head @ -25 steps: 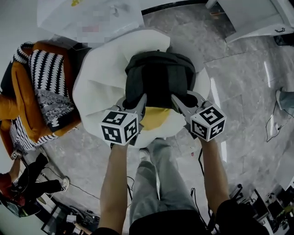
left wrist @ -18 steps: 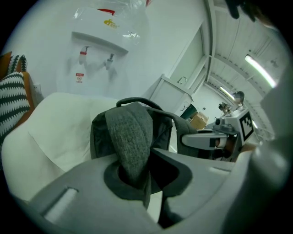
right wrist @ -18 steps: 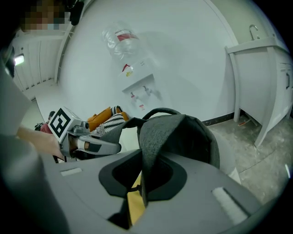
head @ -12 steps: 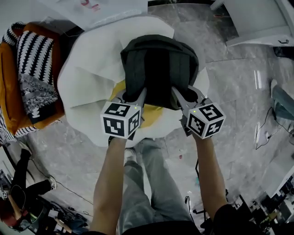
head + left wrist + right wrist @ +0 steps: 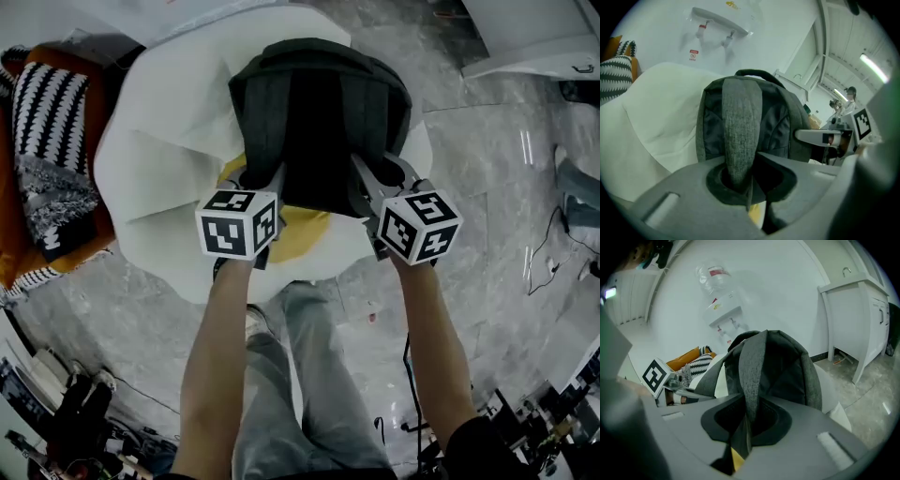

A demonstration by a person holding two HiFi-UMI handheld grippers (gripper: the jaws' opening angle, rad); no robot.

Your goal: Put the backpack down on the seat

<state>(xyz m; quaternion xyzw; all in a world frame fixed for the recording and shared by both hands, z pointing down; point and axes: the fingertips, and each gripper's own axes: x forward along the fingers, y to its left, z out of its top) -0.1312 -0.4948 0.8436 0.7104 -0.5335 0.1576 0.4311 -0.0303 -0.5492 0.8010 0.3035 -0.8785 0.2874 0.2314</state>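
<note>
— Where's the bag at the moment?
— The dark grey fabric backpack [image 5: 319, 112] fills the upper middle of the head view. It's upright with its strap side towards the person, over the white petal-shaped padded seat [image 5: 150, 159]. A yellow round cushion [image 5: 302, 225] peeks out just below the bag's lower edge.
— Is it resting on that cushion?
— I can't tell; the bag hides its own underside.
— And the grippers?
— The left gripper [image 5: 266, 180] is clamped on the grey woven shoulder strap [image 5: 741, 126], which runs straight up out of its jaws. The right gripper [image 5: 373, 184] is pinched on the other grey shoulder strap [image 5: 753, 371] in the same way. They sit side by side at the bag's lower corners, centre frame.
— Anything nearby?
— An orange armchair [image 5: 19, 244] with black-and-white patterned cushions [image 5: 56, 122] stands at the left edge, just beside the white seat.
</note>
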